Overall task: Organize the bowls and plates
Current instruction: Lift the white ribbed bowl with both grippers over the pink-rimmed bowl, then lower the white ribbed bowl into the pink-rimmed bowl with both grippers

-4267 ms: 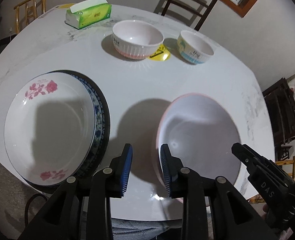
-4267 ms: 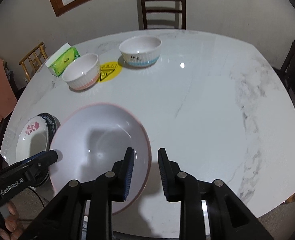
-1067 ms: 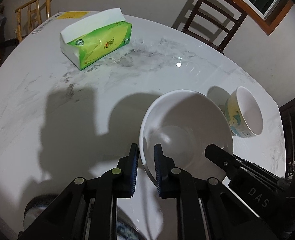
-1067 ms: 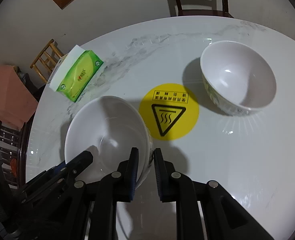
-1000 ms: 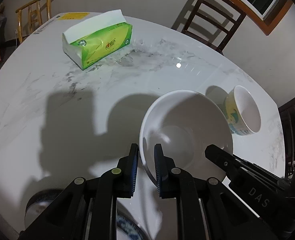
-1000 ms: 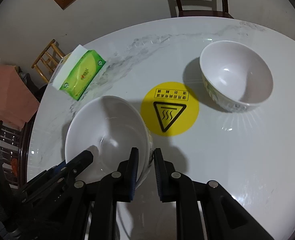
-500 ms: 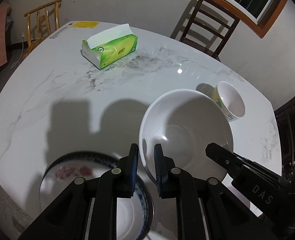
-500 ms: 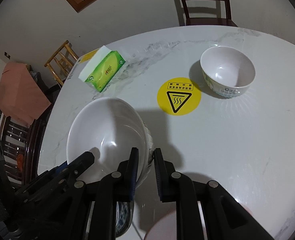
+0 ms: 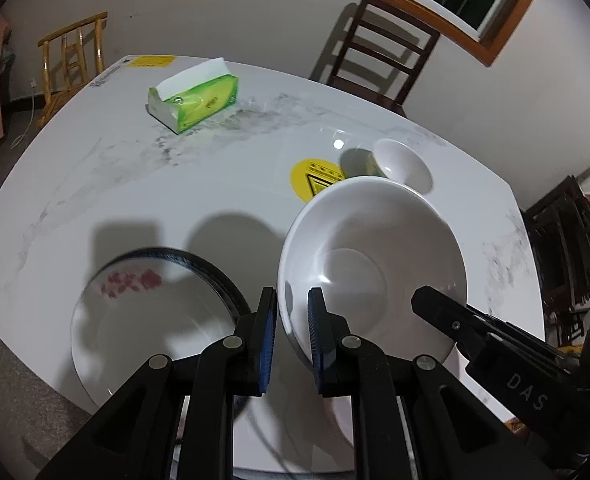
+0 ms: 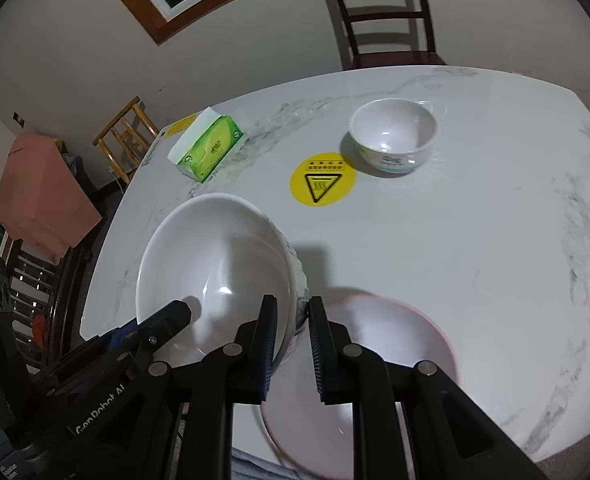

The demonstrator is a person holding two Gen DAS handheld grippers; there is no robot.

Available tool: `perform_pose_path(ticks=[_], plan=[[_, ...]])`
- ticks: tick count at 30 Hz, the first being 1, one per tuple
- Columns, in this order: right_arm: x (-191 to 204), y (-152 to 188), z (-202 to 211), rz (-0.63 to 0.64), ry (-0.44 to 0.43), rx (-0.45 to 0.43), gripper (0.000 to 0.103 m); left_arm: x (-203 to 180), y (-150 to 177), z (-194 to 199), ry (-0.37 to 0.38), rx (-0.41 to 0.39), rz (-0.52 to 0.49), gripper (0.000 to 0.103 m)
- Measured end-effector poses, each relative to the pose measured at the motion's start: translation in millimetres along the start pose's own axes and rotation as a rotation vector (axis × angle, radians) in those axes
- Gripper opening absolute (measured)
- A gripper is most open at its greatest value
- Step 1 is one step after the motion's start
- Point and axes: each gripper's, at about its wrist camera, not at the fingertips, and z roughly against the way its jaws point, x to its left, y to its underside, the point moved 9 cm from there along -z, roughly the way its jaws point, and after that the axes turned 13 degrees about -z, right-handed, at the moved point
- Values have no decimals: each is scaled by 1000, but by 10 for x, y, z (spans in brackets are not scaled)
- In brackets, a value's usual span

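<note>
A white bowl (image 9: 371, 264) (image 10: 215, 264) hangs above the marble table (image 10: 495, 240), held by both grippers. My left gripper (image 9: 291, 336) is shut on its left rim, my right gripper (image 10: 291, 344) on its right rim. Below the bowl's right side lies the large pink-rimmed bowl (image 10: 391, 344). At the near left a flowered plate (image 9: 151, 320) rests on a blue-rimmed plate (image 9: 211, 272). A small white bowl (image 9: 403, 164) (image 10: 393, 140) with a blue-banded foot stands farther back.
A green tissue box (image 9: 193, 100) (image 10: 205, 148) lies at the far left of the table, and a round yellow warning sticker (image 10: 323, 184) beside the small bowl. A dark wooden chair (image 9: 379, 64) stands behind the table, a light wooden chair (image 9: 71, 56) off its left side.
Both grippers have drawn back toward the near edge and risen with the white bowl. The stacked plates and the pink-rimmed bowl have come into view beneath; the sticker is uncovered.
</note>
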Motion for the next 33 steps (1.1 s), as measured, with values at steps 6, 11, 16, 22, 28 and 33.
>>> perform_pose_path(ticks=[6, 11, 16, 22, 28, 33], plan=[[-313, 194, 166, -28, 22, -4, 17, -293, 165, 29, 35, 13, -33, 13], [-591, 379, 152, -69, 39, 19, 17, -487, 335, -43, 47, 38, -50, 13], [-762, 479, 121, -81, 57, 18, 17, -615, 487, -172, 58, 75, -66, 13], [-831, 555, 40, -71, 81, 22, 17, -690, 593, -261, 18, 92, -103, 13], [-886, 570, 0, -71, 91, 29, 17, -685, 667, -370, 6, 120, -107, 13], [-928, 586, -58, -74, 104, 42, 17, -708, 678, -439, -9, 131, -122, 13]])
